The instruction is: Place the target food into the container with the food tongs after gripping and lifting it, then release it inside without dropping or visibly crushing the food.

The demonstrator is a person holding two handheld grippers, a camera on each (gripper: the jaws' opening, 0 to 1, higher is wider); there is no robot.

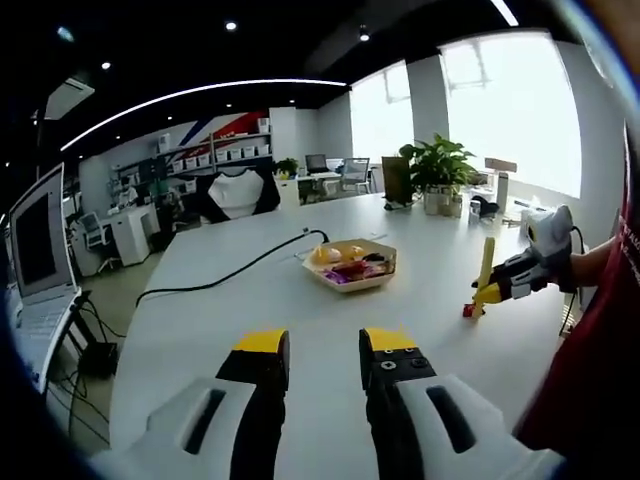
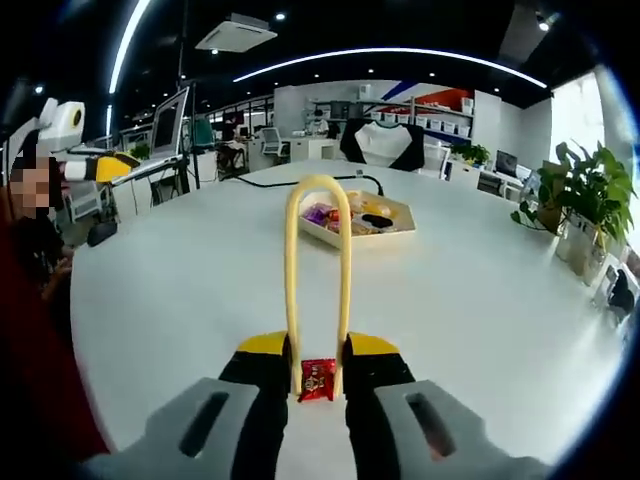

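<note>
My right gripper [image 2: 318, 362] is shut on the yellow food tongs [image 2: 290, 262], whose looped end points away from me. A red wrapped candy [image 2: 318, 380] sits pinched between the tong arms right at the jaws. From the left gripper view, the right gripper [image 1: 497, 288] holds the tongs [image 1: 487, 258] upright, and the candy [image 1: 469, 311] is at or just above the white table [image 1: 250, 300]. The beige tray [image 1: 373, 280] with several foods lies mid-table, also in the right gripper view as the tray [image 2: 398, 232]. My left gripper [image 1: 325, 350] is open and holds nothing.
A black cable [image 1: 230, 272] runs across the table to the tray's left. Potted plants [image 1: 437, 170] stand at the far edge. A laptop [image 1: 35, 250] is off the table's left side. A person's red sleeve [image 1: 600, 380] is at the right. The left gripper [image 2: 95, 165] hovers at upper left.
</note>
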